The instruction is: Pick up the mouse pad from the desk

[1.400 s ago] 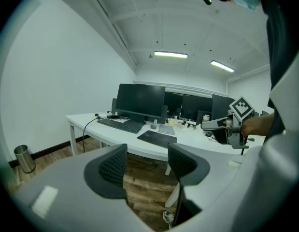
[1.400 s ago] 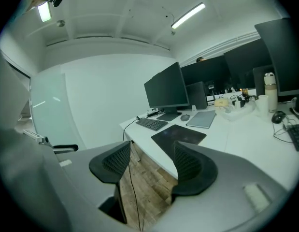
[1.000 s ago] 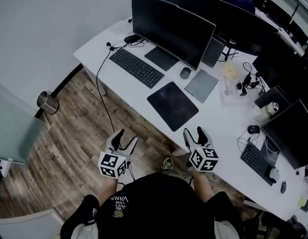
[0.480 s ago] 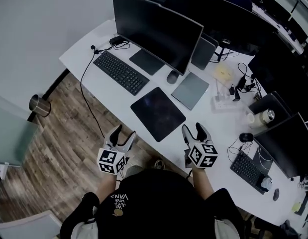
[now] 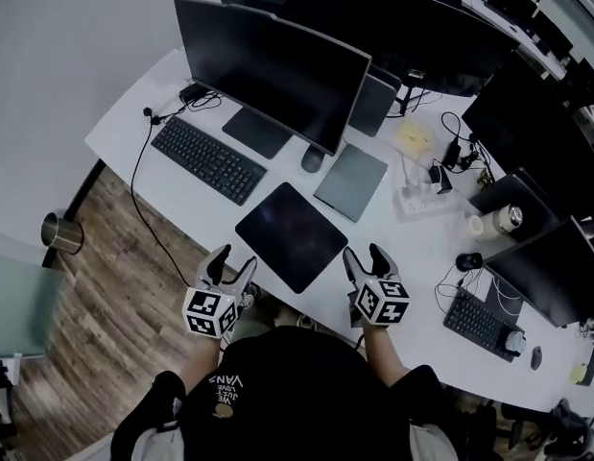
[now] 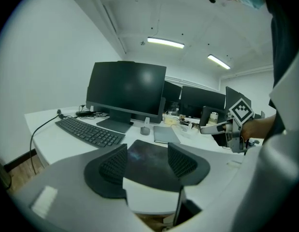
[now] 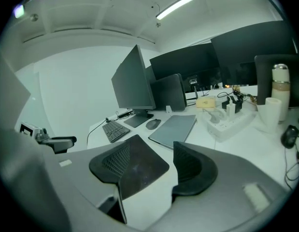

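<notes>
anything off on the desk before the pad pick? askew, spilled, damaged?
Nothing spilled or damaged. The mouse pad lies flat but looks slightly skewed against the keyboard, with one corner close to the front edge of the desk. The mouse sits off the pad, by the monitor.

— What has shifted over the last second?

— Both tongs have drawn in on the desk [image 5: 412,248]. The left tongs [image 5: 232,259] were out over the wooden floor [image 5: 114,286]; their tips now reach the desk's near edge.

— And the other pair?

— The right tongs [image 5: 363,254] have come from well short of the mouse pad [image 5: 292,235] to just beside its corner, at about 4 o'clock of it. The left pair is now near it, at 8 o'clock.

— Anything else?

— In the head view the whole desk has slid toward 7 o'clock, the pad with it. The metal bin [image 5: 61,230] has drifted the same way, toward the frame's edge.
</notes>
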`<action>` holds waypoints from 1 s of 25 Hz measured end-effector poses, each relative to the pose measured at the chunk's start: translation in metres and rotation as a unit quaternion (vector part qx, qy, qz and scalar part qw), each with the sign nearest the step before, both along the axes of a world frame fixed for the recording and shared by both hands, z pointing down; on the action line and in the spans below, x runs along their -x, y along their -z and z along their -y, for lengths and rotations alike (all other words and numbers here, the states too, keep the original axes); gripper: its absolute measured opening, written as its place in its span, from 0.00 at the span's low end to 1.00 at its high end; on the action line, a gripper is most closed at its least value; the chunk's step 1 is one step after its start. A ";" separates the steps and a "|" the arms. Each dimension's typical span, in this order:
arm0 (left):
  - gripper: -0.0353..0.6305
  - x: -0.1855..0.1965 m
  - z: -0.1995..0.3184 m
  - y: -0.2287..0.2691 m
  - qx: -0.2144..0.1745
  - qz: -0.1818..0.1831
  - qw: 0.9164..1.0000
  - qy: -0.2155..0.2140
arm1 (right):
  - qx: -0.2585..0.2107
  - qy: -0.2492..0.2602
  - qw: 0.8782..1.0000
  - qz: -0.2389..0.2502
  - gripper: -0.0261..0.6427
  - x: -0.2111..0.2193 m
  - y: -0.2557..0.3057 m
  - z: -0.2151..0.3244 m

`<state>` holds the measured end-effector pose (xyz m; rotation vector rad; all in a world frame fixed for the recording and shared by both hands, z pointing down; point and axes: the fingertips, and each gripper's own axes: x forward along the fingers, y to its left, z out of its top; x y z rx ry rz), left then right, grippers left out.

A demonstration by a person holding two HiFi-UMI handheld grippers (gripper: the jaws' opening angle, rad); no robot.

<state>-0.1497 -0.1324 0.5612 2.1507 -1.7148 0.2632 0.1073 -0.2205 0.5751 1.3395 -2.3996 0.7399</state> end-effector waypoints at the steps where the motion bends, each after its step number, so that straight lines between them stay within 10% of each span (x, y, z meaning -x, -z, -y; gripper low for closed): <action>1: 0.41 0.002 0.009 0.002 -0.001 0.003 1.000 -0.013 | 0.002 -0.009 1.000 -0.007 0.44 0.000 -0.004 0.002; 25: 0.41 0.045 0.101 -0.018 0.023 0.017 0.981 -0.192 | 0.077 -0.086 0.984 -0.133 0.44 0.024 -0.112 0.037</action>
